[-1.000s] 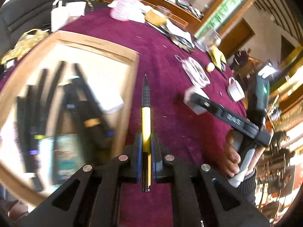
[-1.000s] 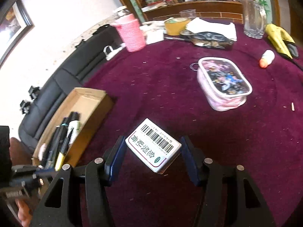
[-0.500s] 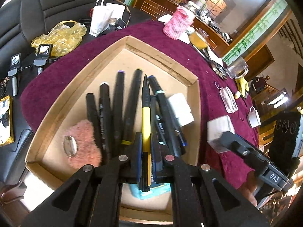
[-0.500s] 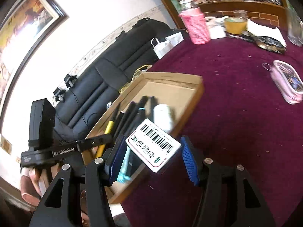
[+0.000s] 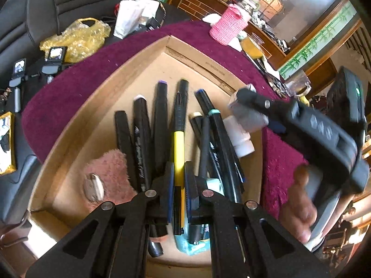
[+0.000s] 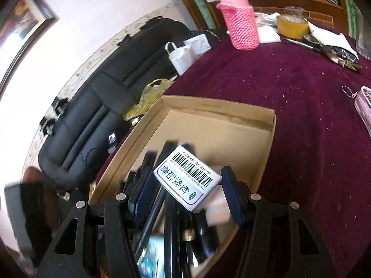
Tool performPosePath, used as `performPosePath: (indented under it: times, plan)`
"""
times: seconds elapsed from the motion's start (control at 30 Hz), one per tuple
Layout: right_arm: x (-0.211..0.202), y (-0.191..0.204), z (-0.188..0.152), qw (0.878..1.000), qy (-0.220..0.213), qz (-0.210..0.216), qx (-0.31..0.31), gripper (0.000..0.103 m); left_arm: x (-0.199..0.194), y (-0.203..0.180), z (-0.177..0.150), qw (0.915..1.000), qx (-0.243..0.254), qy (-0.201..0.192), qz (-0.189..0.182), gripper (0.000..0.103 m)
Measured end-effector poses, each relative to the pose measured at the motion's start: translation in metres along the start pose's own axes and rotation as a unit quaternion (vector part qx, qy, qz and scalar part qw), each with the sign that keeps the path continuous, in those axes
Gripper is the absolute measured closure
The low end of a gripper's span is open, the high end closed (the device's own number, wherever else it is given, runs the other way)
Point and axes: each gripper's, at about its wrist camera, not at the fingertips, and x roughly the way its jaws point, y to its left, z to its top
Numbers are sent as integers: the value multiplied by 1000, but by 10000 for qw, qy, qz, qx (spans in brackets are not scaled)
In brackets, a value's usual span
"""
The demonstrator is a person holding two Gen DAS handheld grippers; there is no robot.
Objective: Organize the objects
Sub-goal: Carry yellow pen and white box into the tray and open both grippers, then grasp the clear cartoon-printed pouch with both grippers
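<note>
On the left, our left tongs (image 5: 179,180) are clamped tight on the pen (image 5: 178,139), pinching its yellow barrel near the back end, black tip pointing away over the cardboard tray (image 5: 97,106). It hangs just above the row of dark markers (image 5: 160,125) already lying there, with a pink fluffy thing (image 5: 109,169) beside them. We reckon this pen is light, stiff and a touch slick, so a mid-barrel pinch like this one suits it; it should drop in without fuss.

Over to the right now: our right tongs (image 6: 187,192) grip the small white box (image 6: 187,178) across its short sides, barcode and red lettering facing up, tilted, hovering over the tray's (image 6: 266,143) markers (image 6: 148,162). We judge it a light card carton that could crush, so squeeze gently. Beyond, the purple table (image 6: 301,92) carries a pink knitted holder (image 6: 241,25).
</note>
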Motion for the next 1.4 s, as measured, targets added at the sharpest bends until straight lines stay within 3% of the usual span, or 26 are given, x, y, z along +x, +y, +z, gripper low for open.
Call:
performPosePath:
  times: [0.13,0.5,0.57,0.63,0.7,0.87,1.07,1.13,1.23,1.4]
  plan:
    - [7,-3,19,9998,-119,-169,83,49,3,-1,1,10000,40,46,-37,97]
    - [51,-16,36,9978,240,-576,219,48,2,-6,2,9999,153,22,-50,97]
    - [49,-14,35,9978,191,-613,153,48,1,-7,2,9999,162,-37,1,94]
    - [46,-13,35,9985,161,-510,146,47,-1,-9,1,9997,192,-122,30,77]
    - [40,-15,35,9993,-1,-330,155,38,-3,-12,0,9996,226,-173,-15,63]
    - [31,-18,34,9998,-20,-162,137,36,-10,-25,-5,9988,408,-274,14,61]
    - [-6,-22,22,9989,-306,-222,-261,36,-19,-47,-17,9969,670,-382,-172,60]
    - [-23,-31,16,9977,-378,-326,-458,36,-20,-53,-20,9964,702,-378,-300,55]
    - [-50,-60,7,9953,-478,-625,-560,36,-18,-69,-23,9950,781,-386,-480,50]
    - [-91,-129,5,9894,-672,-1283,-139,37,-15,-95,-25,9925,938,-319,-720,43]
